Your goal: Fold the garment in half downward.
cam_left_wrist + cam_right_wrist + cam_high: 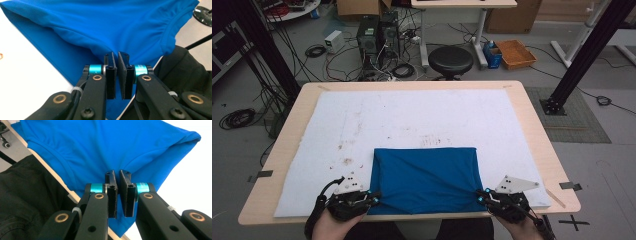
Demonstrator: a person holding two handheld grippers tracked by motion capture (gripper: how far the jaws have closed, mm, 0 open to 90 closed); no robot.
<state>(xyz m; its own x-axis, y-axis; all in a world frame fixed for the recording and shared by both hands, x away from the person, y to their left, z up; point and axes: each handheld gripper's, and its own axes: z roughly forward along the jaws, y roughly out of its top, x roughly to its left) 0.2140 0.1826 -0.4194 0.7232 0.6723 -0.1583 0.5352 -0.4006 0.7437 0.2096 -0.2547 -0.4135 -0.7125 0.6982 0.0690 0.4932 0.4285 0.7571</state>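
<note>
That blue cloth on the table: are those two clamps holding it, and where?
Yes. The left gripper pinches the blue garment at its near left corner, and the right gripper pinches its near right corner, both shut on fabric.

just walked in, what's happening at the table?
A person is working a blue garment, already folded into a rough rectangle, on the white mat covering the wooden table. Each hand holds a gripper. The left gripper is shut on the cloth at its near left corner, and the right gripper is shut on it at the near right corner. In both gripper views the fabric gathers into the closed jaws. The near edge of the cloth lies at the table's front edge.
</note>
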